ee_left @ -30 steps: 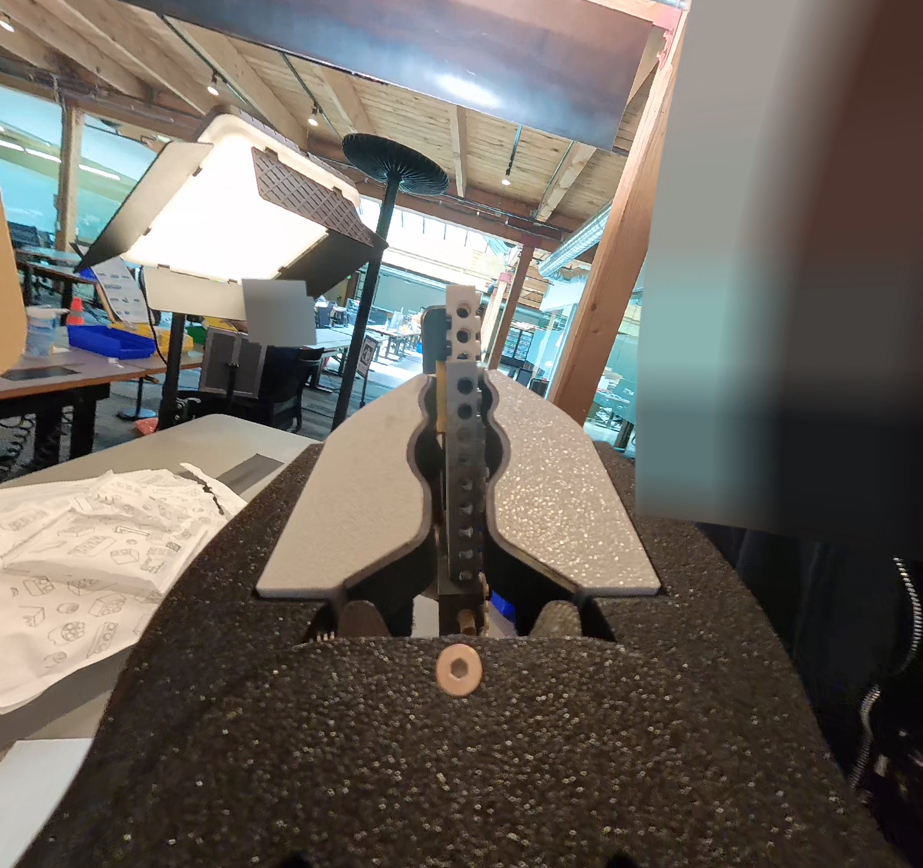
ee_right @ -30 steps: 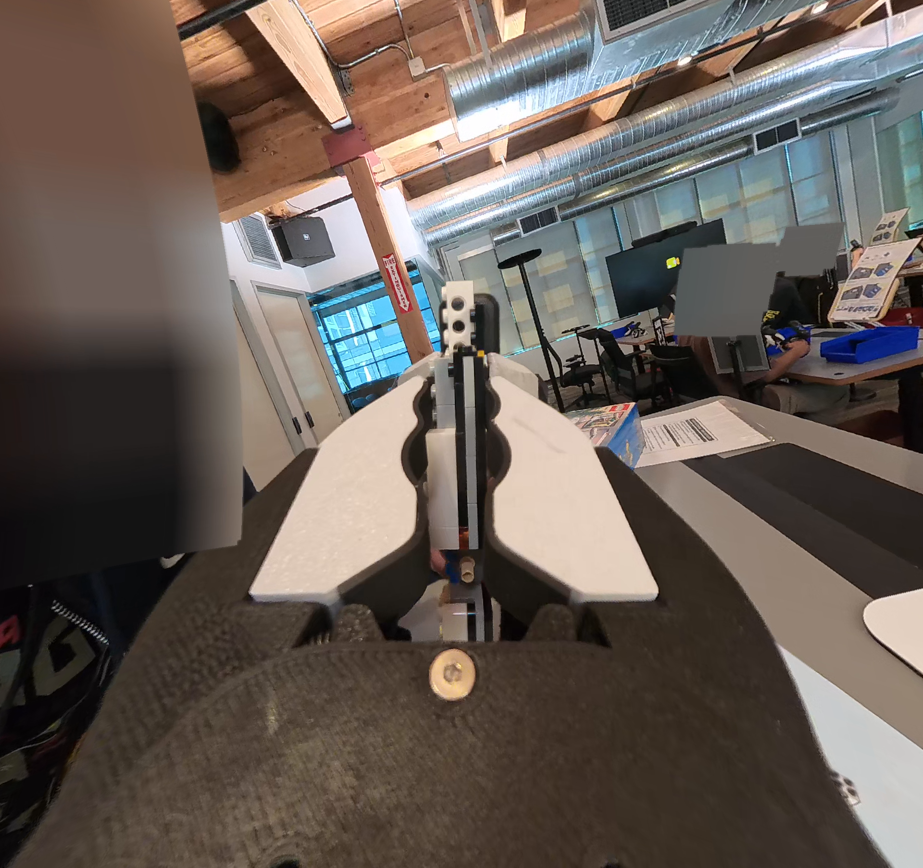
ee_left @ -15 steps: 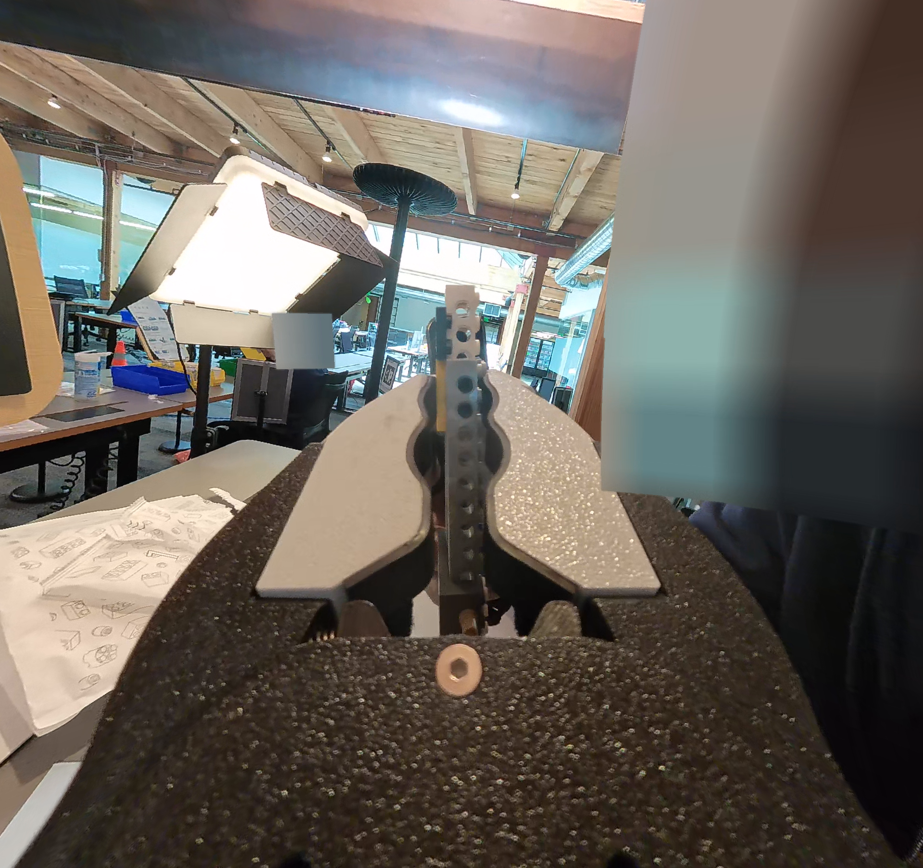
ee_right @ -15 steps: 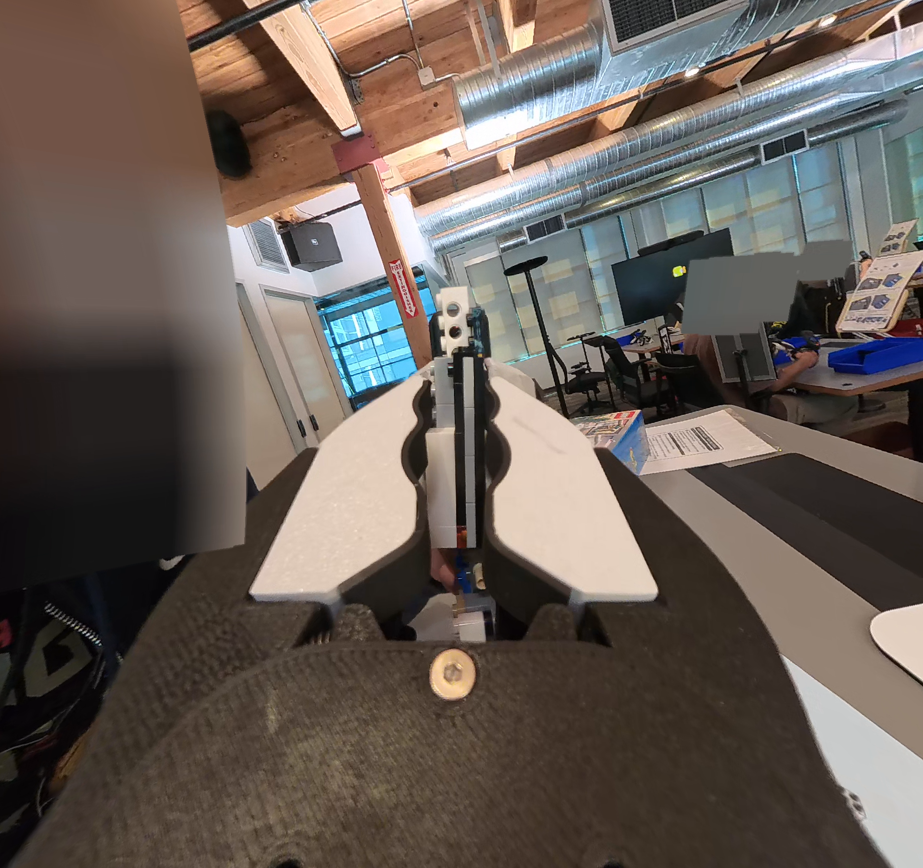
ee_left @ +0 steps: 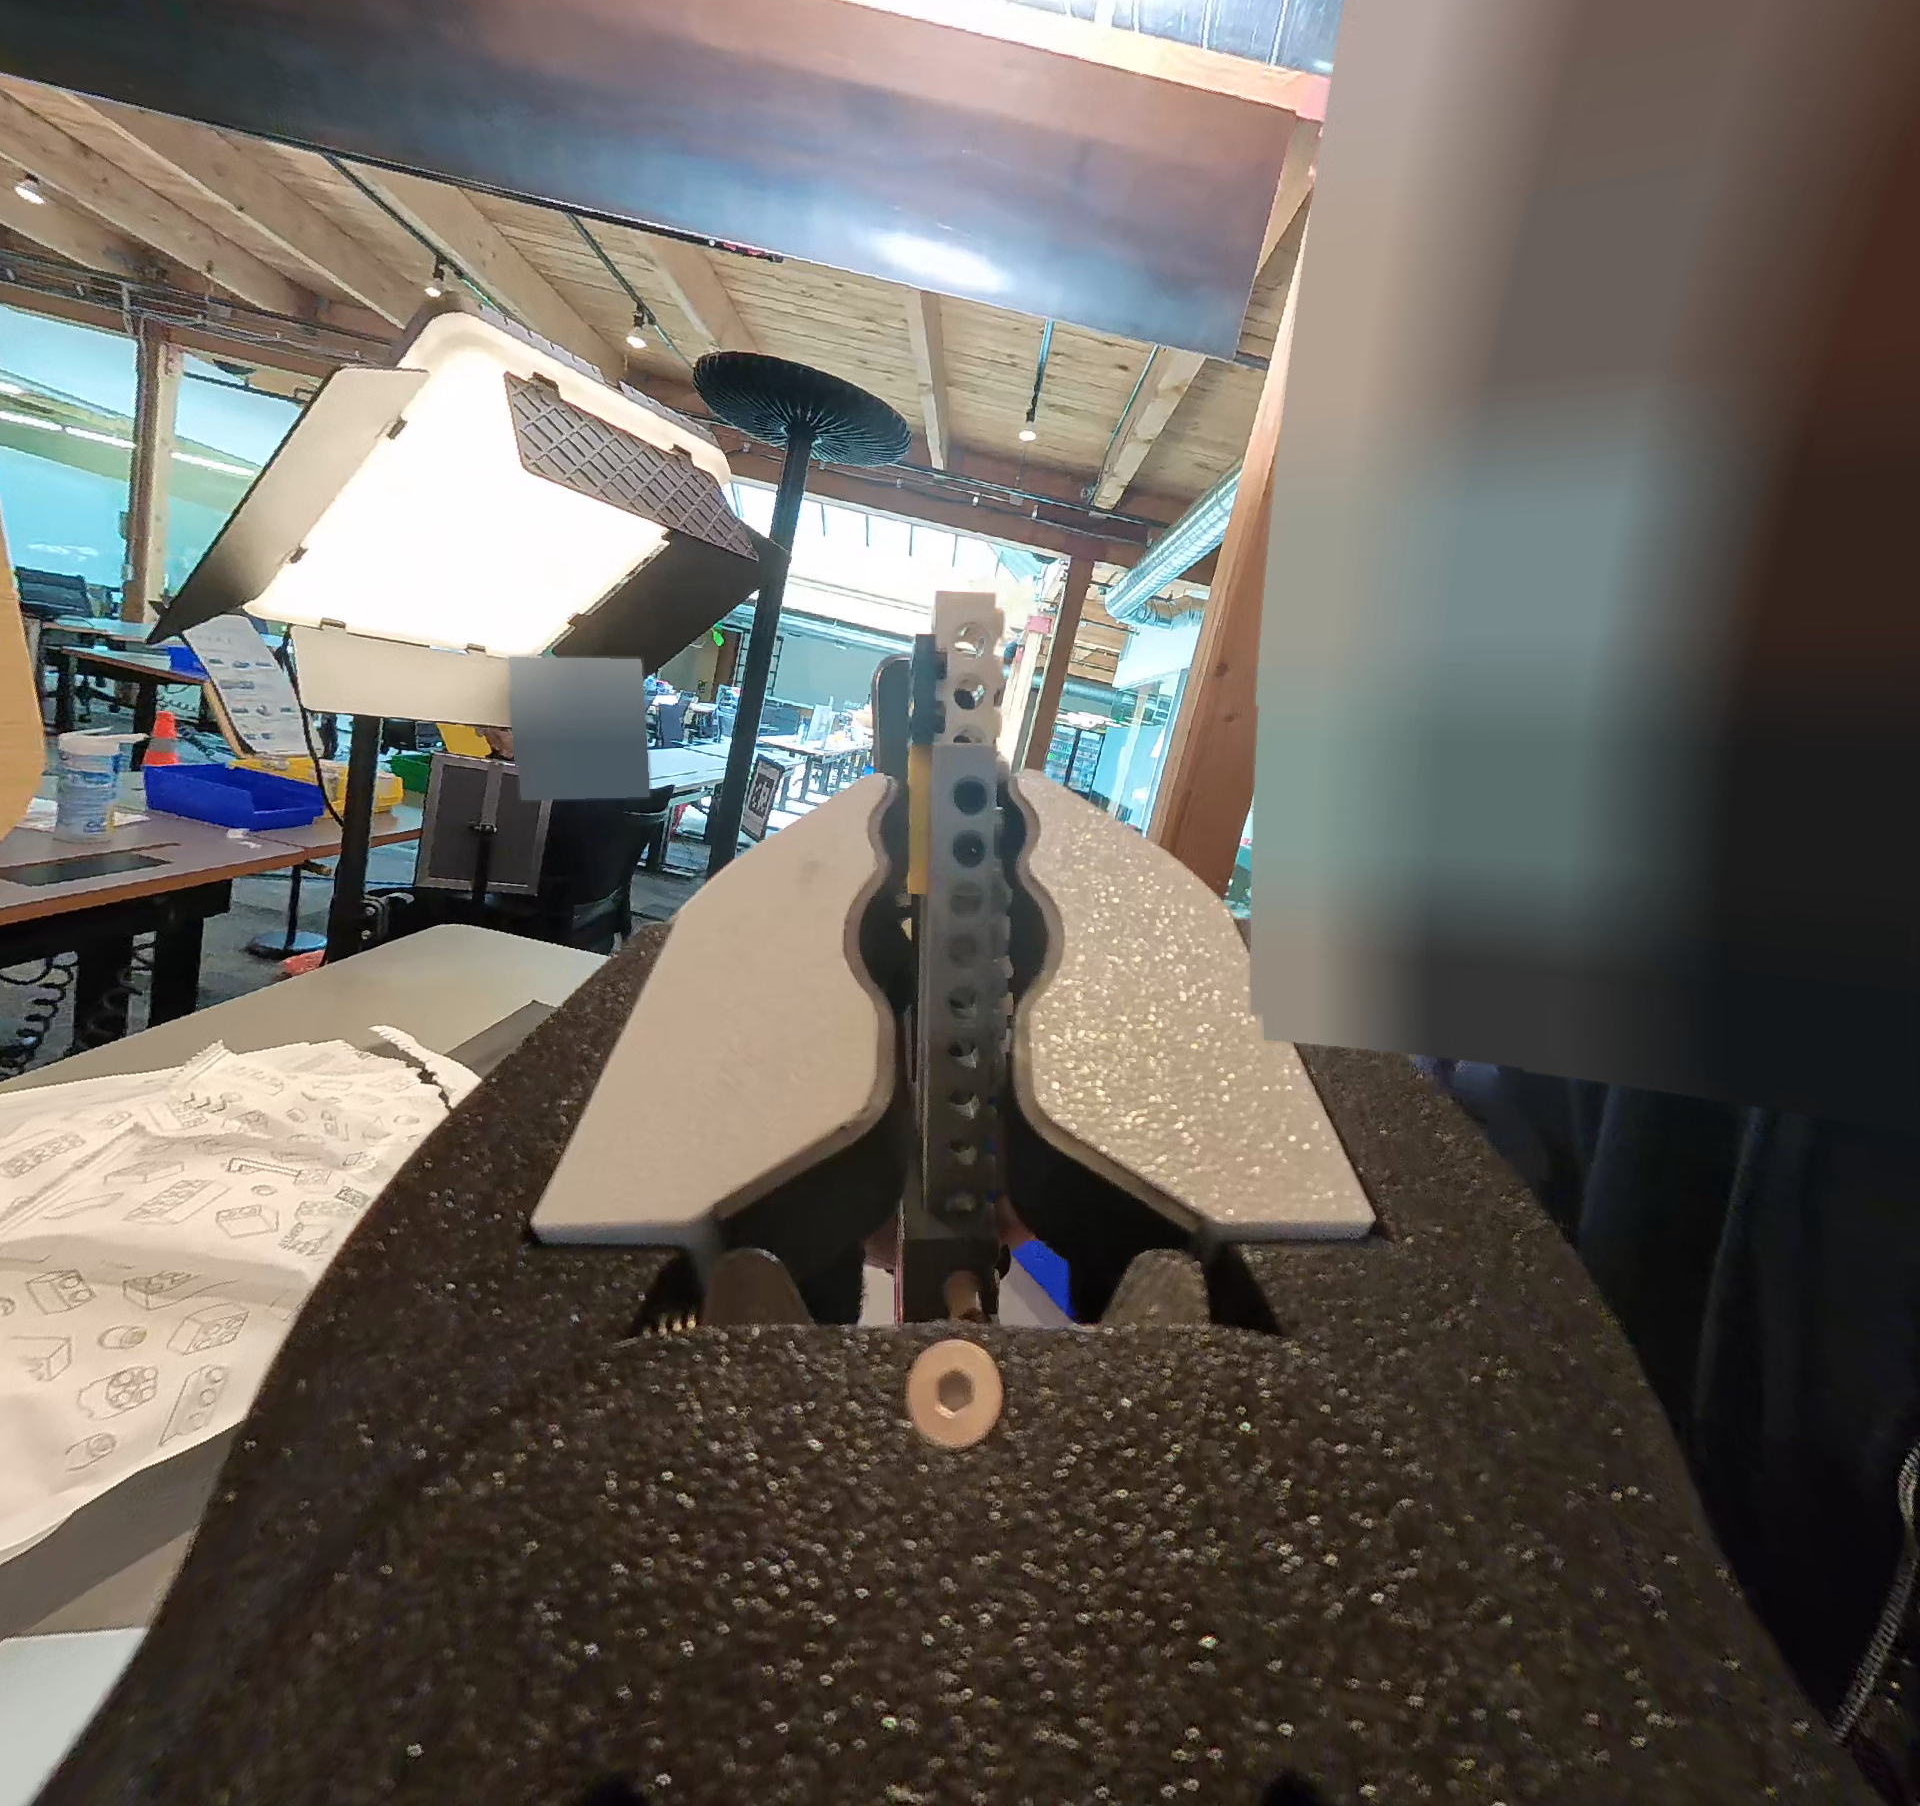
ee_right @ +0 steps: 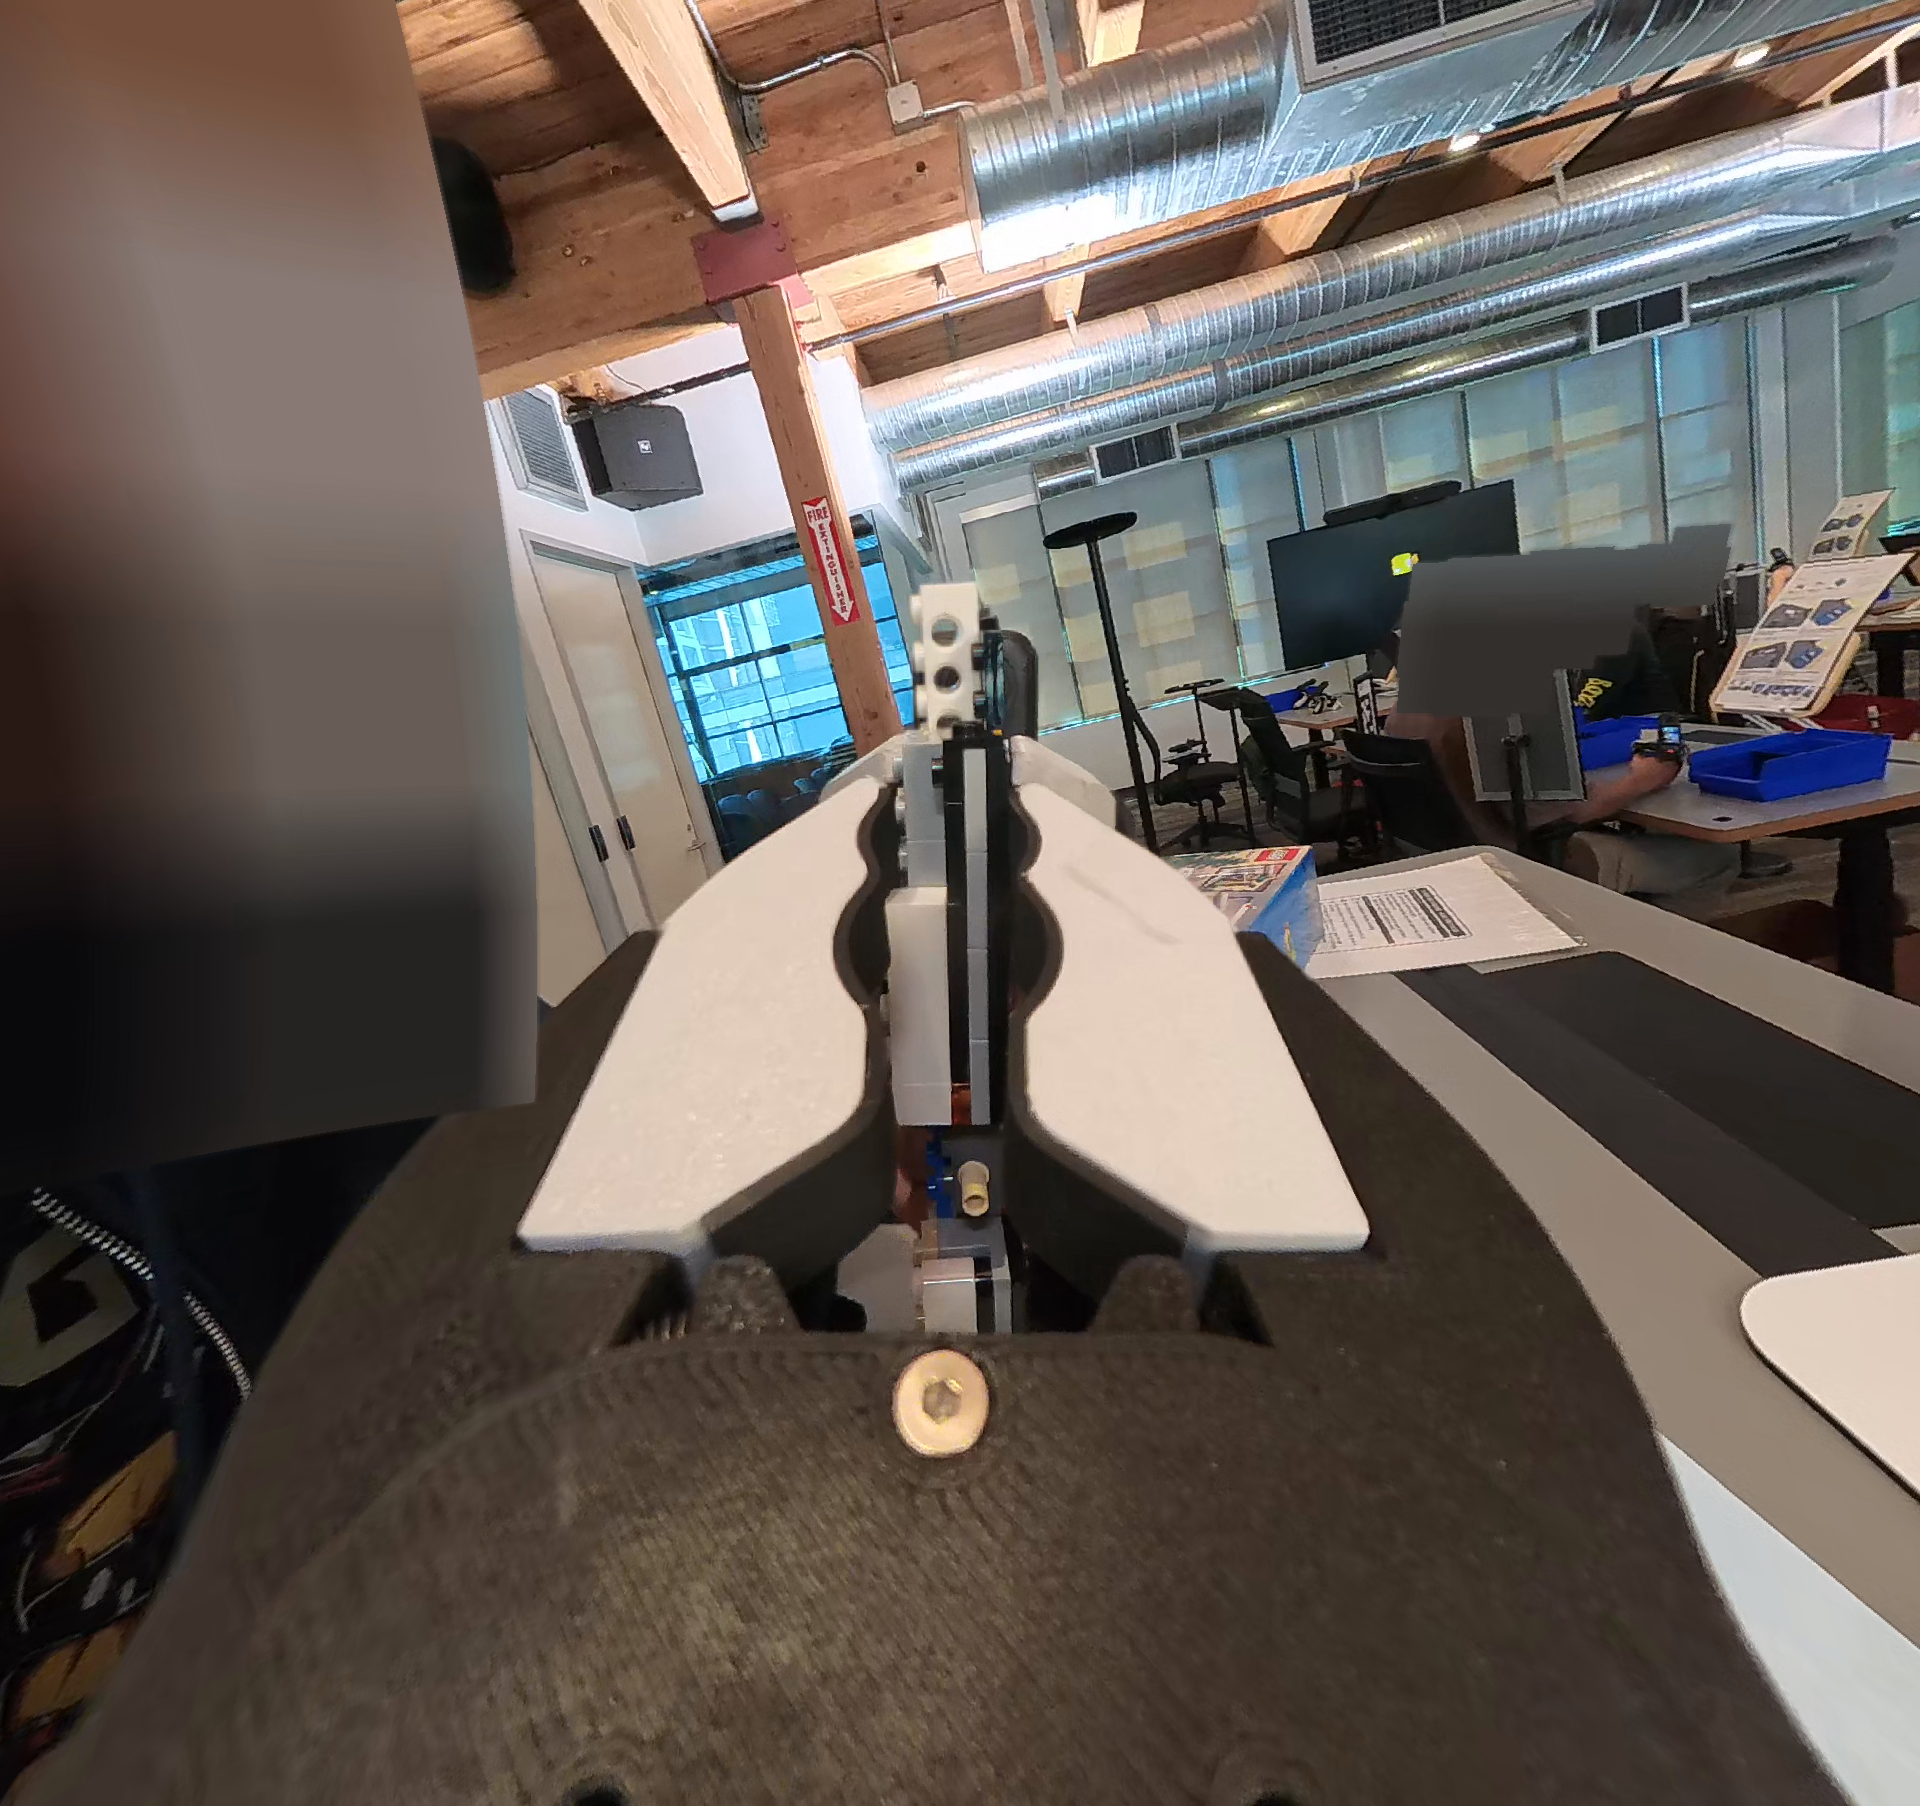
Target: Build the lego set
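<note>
My left gripper (ee_left: pixel 956 800) is shut on a toy brick assembly: a grey holed beam (ee_left: pixel 961 977) stands upright between its pads, with a yellow strip beside it and a white holed beam (ee_left: pixel 968 655) sticking out past the tips. My right gripper (ee_right: pixel 951 769) is shut on a grey, black and white brick stack (ee_right: pixel 935 977) with a white holed beam (ee_right: pixel 948 660) on top. Pale fingertips (ee_right: pixel 1049 769) of another gripper show just behind this stack, so both seem to grip the same assembly from opposite sides. Both are held up in the air.
A white paper bag printed with brick drawings (ee_left: pixel 156 1237) lies on the grey table at the left. A lit lamp panel (ee_left: pixel 447 530) stands behind. In the right wrist view are a blue box (ee_right: pixel 1257 894), a printed sheet (ee_right: pixel 1423 915), a black mat (ee_right: pixel 1662 1060) and a white pad (ee_right: pixel 1849 1341). My left and right fingertips are right by each other.
Both views have shifted slightly against the room, first one way, then partly back. The brick assembly sits the same in both grasps and the pads have not moved.
</note>
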`<move>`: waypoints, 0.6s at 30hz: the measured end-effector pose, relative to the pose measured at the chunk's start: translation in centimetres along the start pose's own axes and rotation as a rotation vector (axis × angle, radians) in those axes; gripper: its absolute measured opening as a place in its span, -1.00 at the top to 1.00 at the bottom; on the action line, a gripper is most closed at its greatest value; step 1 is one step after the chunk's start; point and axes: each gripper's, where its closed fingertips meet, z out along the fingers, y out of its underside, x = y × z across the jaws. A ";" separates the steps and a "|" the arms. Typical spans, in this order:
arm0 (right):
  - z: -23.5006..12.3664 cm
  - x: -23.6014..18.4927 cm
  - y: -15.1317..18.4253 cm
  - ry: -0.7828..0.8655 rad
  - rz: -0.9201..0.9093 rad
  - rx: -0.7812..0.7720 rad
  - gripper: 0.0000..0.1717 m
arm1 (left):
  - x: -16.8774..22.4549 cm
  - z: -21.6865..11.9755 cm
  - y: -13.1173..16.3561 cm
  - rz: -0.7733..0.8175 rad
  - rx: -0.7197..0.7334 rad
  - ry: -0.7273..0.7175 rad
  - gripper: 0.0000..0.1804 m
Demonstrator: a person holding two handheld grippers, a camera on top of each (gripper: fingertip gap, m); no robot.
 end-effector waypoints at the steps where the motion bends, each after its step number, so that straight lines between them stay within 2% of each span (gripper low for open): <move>1: 0.0 -0.1 0.0 -0.007 0.003 -0.005 0.78 | 0.0 0.0 0.1 0.008 -0.005 -0.001 0.81; 9: 0.1 -0.5 0.4 -0.052 0.024 -0.018 0.78 | 0.5 -0.2 0.2 0.040 -0.006 0.024 0.81; 18: -0.3 -0.2 0.7 -0.045 -0.030 -0.023 0.78 | 0.3 -0.1 0.6 -0.017 -0.014 0.028 0.81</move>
